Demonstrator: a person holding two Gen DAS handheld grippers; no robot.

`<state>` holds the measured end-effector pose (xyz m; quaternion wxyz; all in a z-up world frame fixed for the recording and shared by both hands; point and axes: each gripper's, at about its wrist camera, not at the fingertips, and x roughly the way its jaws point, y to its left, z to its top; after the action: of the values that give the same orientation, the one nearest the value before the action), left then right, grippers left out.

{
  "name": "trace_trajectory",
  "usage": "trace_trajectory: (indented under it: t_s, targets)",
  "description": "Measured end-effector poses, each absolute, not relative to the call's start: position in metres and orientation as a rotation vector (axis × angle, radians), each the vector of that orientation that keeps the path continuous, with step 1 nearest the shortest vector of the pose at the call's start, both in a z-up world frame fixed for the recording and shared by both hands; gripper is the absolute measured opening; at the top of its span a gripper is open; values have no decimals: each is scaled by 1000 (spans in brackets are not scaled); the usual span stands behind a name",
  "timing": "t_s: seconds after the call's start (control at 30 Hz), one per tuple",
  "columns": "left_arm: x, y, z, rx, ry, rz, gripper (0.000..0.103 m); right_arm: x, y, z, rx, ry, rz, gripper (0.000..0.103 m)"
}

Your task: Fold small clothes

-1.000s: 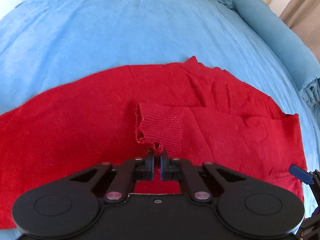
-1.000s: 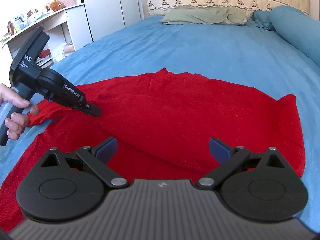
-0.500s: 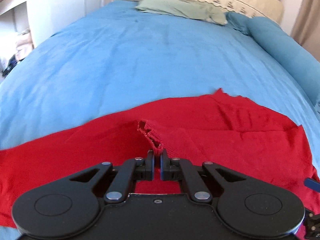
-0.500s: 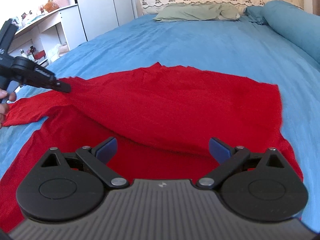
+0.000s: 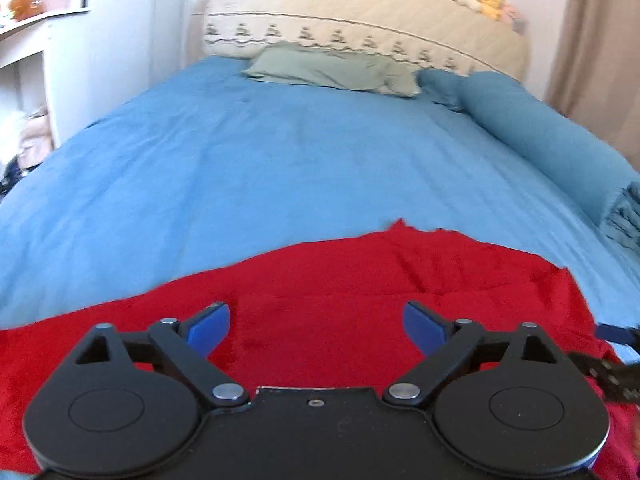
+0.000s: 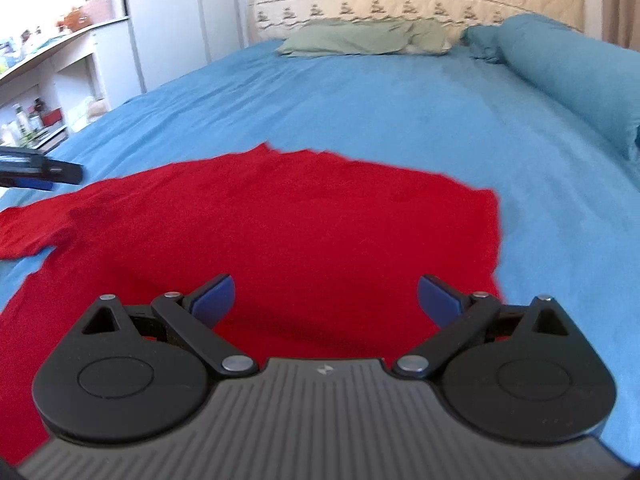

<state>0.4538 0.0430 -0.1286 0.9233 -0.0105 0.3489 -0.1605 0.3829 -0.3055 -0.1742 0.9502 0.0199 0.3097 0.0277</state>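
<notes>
Red garment (image 6: 280,224) | flat on bed (image 6: 400,112) | apparently under both spread jaws

A bed (image 6: 360,112) covered by a blue sheet fills most of both views, running from the lower frame up to a cream quilted headboard at the top. A red garment (image 6: 280,232) lies spread flat on the sheet in the lower half of the frame, one sleeve trailing to the left edge. A pale green pillow (image 6: 360,38) rests at the upper centre against the headboard, and a long blue bolster (image 5: 540,136) lies along the bed's right side
</notes>
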Motion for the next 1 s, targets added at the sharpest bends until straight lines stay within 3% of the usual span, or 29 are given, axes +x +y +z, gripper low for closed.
trace_trajectory:
  t_s: [0.27,0.5,1.0]
  targets:
    - [444,36,-153,29,761,-347,96,387,-358,-216,42,663,20,103]
    - [434,40,-157,23,750,-362,96,380,-359,-208,3,644,40,103]
    - [510,33,-192,-82,809,-348,96,443,-361,-223,59,611,41,103]
